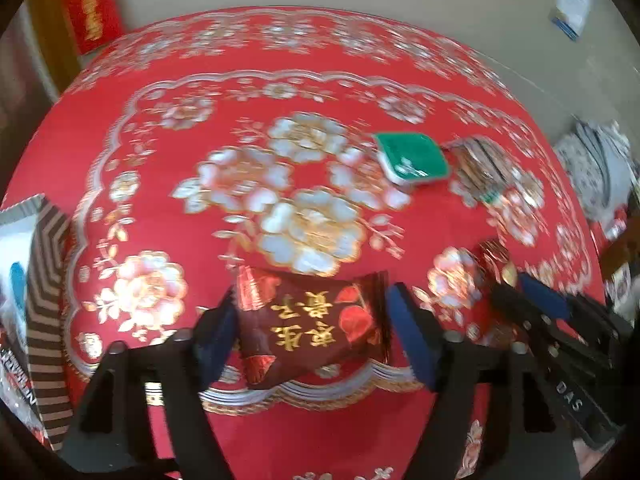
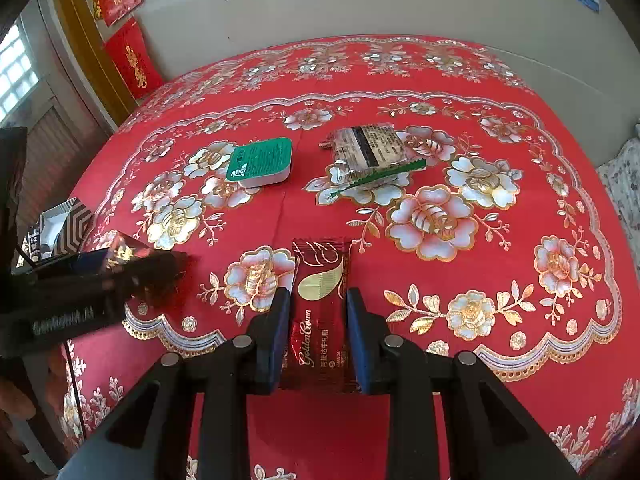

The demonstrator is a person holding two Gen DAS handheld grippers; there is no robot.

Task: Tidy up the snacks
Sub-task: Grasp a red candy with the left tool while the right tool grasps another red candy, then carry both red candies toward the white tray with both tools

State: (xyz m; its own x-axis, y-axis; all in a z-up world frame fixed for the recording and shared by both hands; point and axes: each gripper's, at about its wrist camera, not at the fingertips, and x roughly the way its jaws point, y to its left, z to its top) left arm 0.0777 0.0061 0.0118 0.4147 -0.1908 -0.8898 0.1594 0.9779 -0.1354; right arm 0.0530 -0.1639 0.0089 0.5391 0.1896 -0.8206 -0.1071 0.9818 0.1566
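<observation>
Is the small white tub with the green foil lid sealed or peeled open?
Sealed: the white tub's green foil lid lies flat across its whole rim, no corner lifted.

A red cloth [image 2: 400, 68] is patterned with white and gold flowers. A green lid [image 2: 262, 159], dark red gold-lettered wrappers [image 2: 320, 312] [image 1: 312, 328] and a brown-striped box [image 1: 48, 300] are seen.

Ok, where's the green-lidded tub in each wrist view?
Left wrist: green-lidded tub lies right of centre, upper half, on the red tablecloth.
Right wrist: left of centre, upper half.
Shared landmark: the clear-wrapped snack pack lying just right of it in both views.
</observation>
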